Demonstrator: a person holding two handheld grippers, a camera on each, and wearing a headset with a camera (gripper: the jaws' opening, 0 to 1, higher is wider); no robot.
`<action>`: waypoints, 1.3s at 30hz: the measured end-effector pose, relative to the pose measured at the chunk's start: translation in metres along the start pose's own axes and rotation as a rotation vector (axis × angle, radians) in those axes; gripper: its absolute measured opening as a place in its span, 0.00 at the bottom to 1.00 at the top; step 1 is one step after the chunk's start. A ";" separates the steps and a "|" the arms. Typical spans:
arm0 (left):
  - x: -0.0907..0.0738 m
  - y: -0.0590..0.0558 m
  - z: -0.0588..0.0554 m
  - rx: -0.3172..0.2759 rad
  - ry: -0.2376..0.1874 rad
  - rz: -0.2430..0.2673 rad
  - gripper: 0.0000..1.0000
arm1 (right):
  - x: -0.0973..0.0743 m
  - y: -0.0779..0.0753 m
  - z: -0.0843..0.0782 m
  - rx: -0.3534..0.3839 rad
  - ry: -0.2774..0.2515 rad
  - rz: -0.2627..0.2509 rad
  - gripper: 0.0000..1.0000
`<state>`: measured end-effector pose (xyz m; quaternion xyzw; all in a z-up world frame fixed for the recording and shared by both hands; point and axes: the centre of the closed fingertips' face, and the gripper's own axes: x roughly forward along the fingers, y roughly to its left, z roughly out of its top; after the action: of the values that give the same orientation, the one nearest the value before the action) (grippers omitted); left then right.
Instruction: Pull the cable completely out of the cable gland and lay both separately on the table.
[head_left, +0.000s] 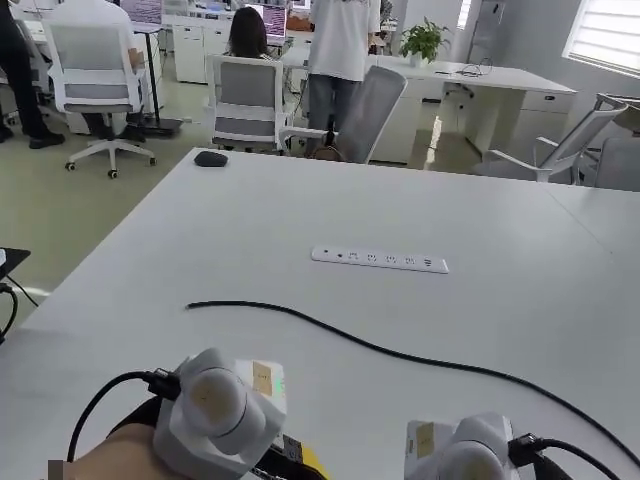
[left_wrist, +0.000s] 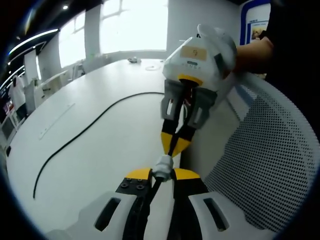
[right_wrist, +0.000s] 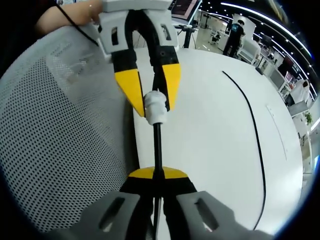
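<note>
The left gripper (left_wrist: 162, 172) is clamped on the white cable gland (left_wrist: 162, 166), one jaw on each side. The right gripper (right_wrist: 156, 173) faces it nose to nose, just beside the cable gland, jaws closed on the cable (right_wrist: 158, 145), with a hand (left_wrist: 252, 50) gripping it from behind.

Your cable (head_left: 420, 360) lies across the table (head_left: 250, 230), the strip (head_left: 379, 260) behind it, the mouse (head_left: 210, 158) at the far edge. The gland (right_wrist: 155, 107) sits on its near end.

White cable gland (right_wrist: 155, 106) is sitting threaded on the thin black cable (head_left: 400, 355), whose long tail is curving across the desk (head_left: 300, 210).
</note>
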<state>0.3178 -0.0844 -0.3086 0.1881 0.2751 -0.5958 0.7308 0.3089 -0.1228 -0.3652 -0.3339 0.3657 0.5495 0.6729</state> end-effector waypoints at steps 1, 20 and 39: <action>0.000 0.000 0.000 -0.002 -0.001 0.002 0.17 | 0.000 -0.001 -0.002 0.009 0.011 -0.004 0.02; -0.003 0.008 -0.002 -0.009 0.002 0.037 0.17 | -0.006 -0.018 -0.059 0.115 0.237 -0.081 0.02; -0.001 0.002 0.001 -0.001 -0.007 0.009 0.17 | -0.005 -0.006 0.020 -0.053 -0.082 -0.041 0.35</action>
<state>0.3196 -0.0834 -0.3071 0.1868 0.2721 -0.5931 0.7344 0.3170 -0.1088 -0.3505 -0.3362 0.3162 0.5586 0.6892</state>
